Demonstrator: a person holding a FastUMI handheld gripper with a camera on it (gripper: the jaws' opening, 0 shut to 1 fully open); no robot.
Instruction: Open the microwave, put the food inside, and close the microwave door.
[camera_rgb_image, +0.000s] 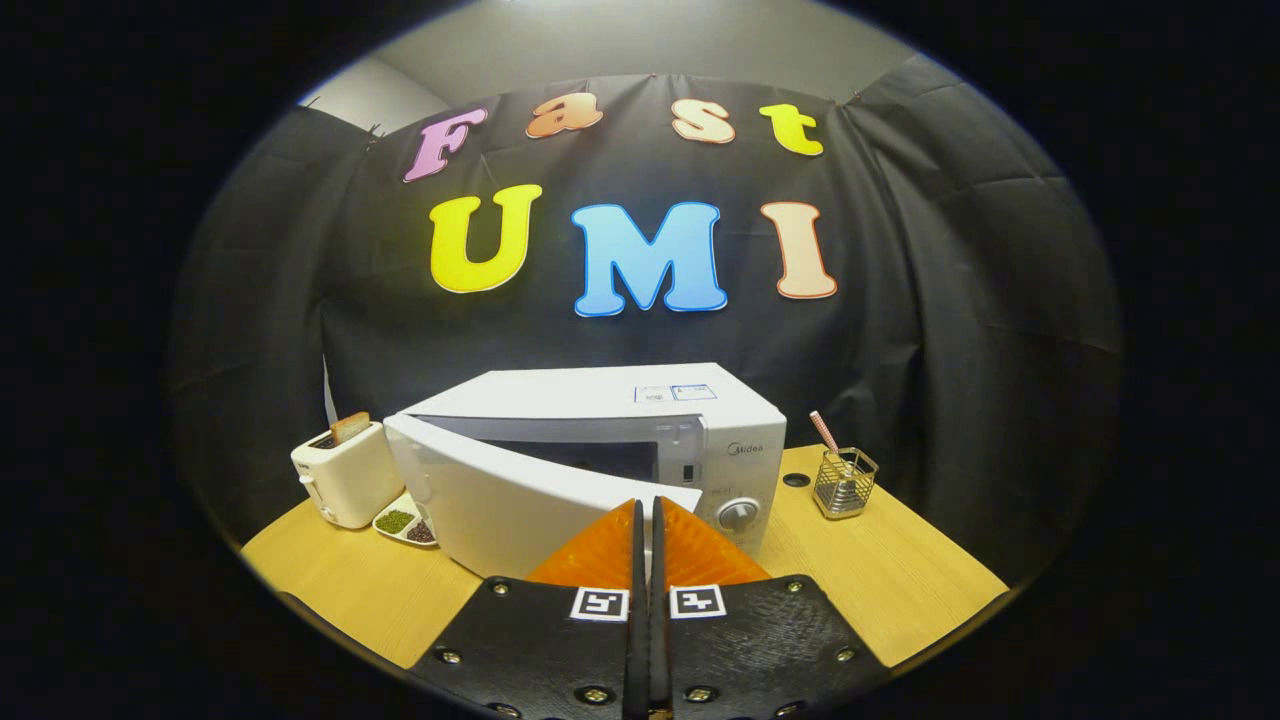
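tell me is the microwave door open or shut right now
Partly open: the microwave door swings out from its hinge beside the toaster, its free edge just ahead of the closed tongs.

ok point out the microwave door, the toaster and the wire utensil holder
microwave door (500, 510): gripper view, on the white outer panel of the door, which stands partly open.
toaster (350, 480): gripper view, on its white side wall, left of the microwave.
wire utensil holder (843, 485): gripper view, on its mesh wall, right of the microwave.
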